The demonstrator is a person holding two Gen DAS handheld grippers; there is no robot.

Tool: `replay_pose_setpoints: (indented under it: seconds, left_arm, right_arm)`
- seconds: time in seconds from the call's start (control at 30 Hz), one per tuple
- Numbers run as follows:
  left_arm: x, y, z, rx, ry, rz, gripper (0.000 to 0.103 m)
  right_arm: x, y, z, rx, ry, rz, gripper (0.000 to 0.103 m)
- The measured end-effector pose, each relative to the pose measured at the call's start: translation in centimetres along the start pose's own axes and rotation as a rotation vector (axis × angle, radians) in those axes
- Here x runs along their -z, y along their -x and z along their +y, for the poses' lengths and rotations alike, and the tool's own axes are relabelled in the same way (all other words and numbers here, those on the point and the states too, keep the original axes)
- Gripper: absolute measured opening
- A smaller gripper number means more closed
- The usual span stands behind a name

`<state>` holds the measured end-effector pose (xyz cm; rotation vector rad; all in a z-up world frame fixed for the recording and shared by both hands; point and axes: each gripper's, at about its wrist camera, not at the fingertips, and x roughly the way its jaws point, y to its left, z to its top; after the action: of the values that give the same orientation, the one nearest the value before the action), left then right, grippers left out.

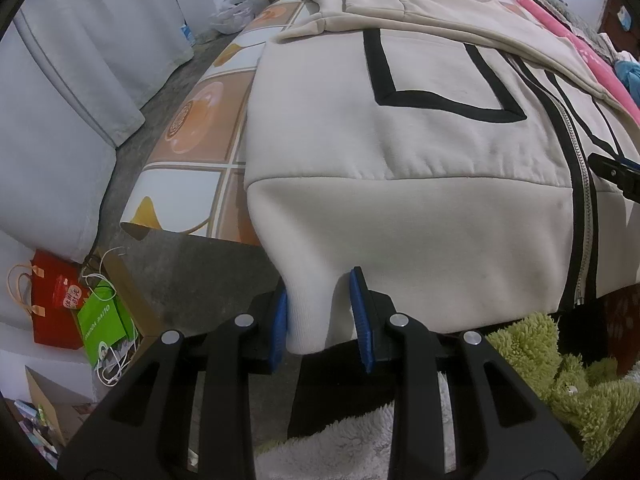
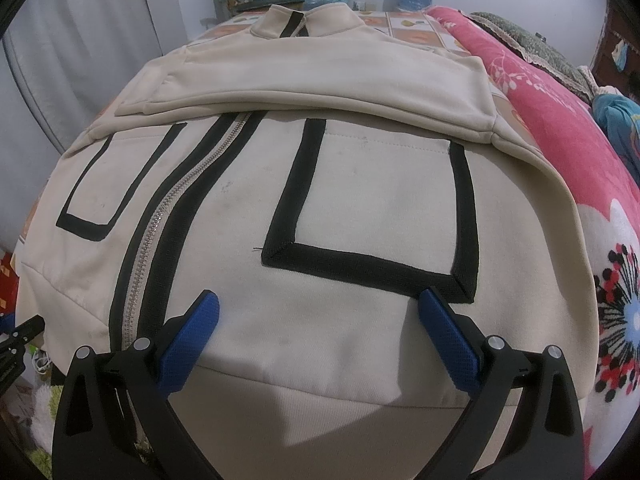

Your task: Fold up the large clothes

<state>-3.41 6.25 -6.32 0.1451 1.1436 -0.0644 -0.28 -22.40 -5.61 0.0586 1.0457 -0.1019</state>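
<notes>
Cream jacket (image 2: 360, 208) lengthwise, collar far; left tongs (image 1: 318, 316) pinching hem, right tongs (image 2: 316, 320) spread.

Cream zip-up jacket (image 2: 360, 208) lying front-up on bed, sleeves folded across chest (black-trimmed pockets showing), hem overhanging edge.

The bed (image 1: 208, 128) wears a sheet printed with orange and white squares, bare along its left side. Directly on it lies a cream zip-up jacket (image 2: 360, 208), front up, sleeves folded across the chest — its ribbed hem hangs over the near edge. Along the right side a pink floral blanket (image 2: 560, 168) lies just beside the jacket, its edge against the jacket's side.
</notes>
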Motion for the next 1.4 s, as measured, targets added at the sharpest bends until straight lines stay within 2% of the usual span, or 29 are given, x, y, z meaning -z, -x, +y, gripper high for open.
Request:
replay_pose_setpoints:
  seconds: [0.87,1.4]
  left_arm:
    - [-0.14,-0.15,0.32,0.0,0.004,-0.002,0.028]
    - [-0.13,-0.19,0.35,-0.004,0.002,-0.013,0.028]
  right_arm:
    - [-0.04,-0.2,-0.07,0.009,-0.019,0.048,0.097]
    - [-0.14,-0.21,-0.16,0.009,-0.018,0.045,0.097]
